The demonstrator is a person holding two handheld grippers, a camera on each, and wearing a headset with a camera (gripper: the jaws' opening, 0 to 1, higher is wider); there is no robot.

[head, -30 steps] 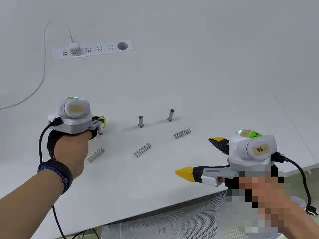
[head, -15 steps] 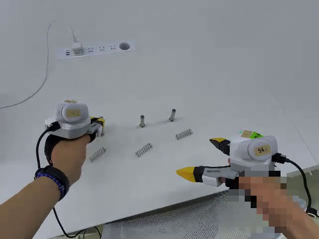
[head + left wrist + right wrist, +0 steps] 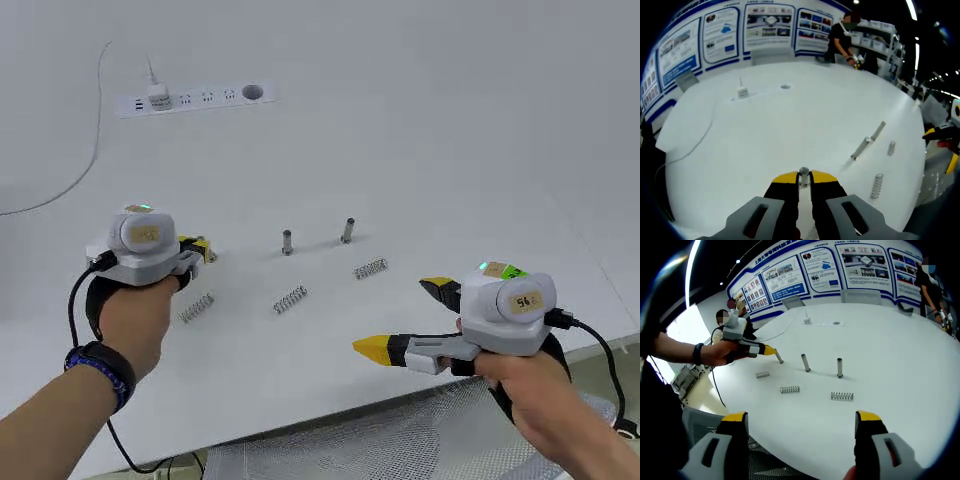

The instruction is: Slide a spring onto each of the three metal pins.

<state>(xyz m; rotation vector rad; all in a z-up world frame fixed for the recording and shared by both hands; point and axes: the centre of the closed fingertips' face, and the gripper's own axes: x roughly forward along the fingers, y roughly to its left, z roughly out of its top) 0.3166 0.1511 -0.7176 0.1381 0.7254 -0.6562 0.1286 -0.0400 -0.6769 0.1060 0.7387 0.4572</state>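
Near three loose springs (image 3: pixel 290 299) (image 3: pixel 196 308) (image 3: pixel 370 268), left gripper (image 3: pixel 803 179) jaws pinch a pin (image 3: pixel 803 173); right gripper (image 3: pixel 801 416) jaws gape wide.

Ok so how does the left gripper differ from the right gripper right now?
The left gripper has its jaws shut on a metal pin; the right gripper has its jaws spread wide with nothing between them. The left gripper sits farther in over the table, near a spring, while the right gripper is at the table's near edge. Both have yellow-tipped jaws and are held in a hand.
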